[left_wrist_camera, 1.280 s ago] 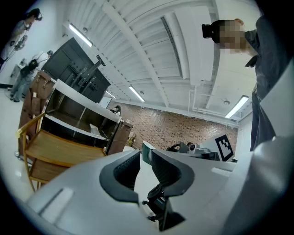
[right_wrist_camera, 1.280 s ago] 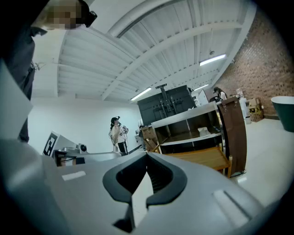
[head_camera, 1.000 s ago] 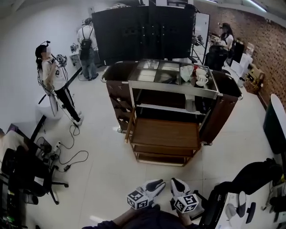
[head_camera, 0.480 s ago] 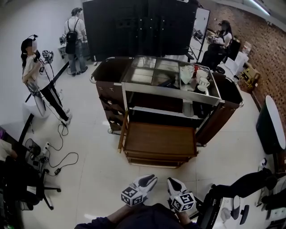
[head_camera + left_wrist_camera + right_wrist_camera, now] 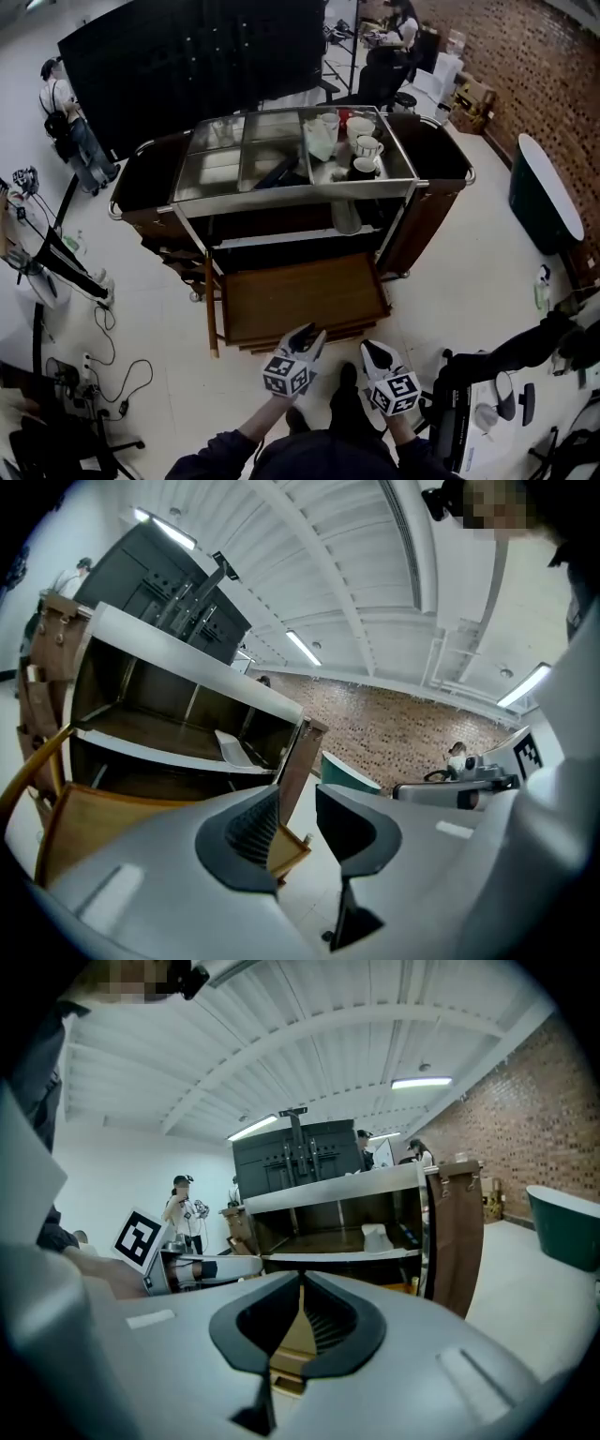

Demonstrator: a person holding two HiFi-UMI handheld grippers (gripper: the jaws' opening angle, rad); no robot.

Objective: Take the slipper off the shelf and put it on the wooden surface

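Closest in, at the bottom edge of the head view: a dark sleeve point(image 5: 225, 457) behind the grippers. Holds the left gripper point(image 5: 308, 335) low over the pale floor point(image 5: 450, 281), just short of the cart, fingers point(image 5: 246, 829) opening, with only floor and a corner of wood seen through the gap and nothing gripped. Holds the right gripper point(image 5: 371, 350) just beside it on the right, fingers point(image 5: 328, 1326) pressed together at the tips and empty. Points both toward the cart.

Just past the fingertips: the wooden surface point(image 5: 298, 298), a brown board pulled out at the foot of the service cart point(image 5: 281, 191). Above and behind that, inside the cart's open front: the shelf point(image 5: 281, 239), pale-edged, carrying the slipper point(image 5: 346, 217). Lies white toward the shelf's right end, untouched, well apart from both grippers. Shows in both gripper views too, on that same shelf under the metal top.

On the cart's top, right compartment: white cups point(image 5: 362, 150).

Further off: a tall black panel point(image 5: 187, 56), a brick wall point(image 5: 534, 75) on the right, cables point(image 5: 112, 375) on the floor at left, a person point(image 5: 66, 122) standing far left and another person point(image 5: 398, 23) at the back.
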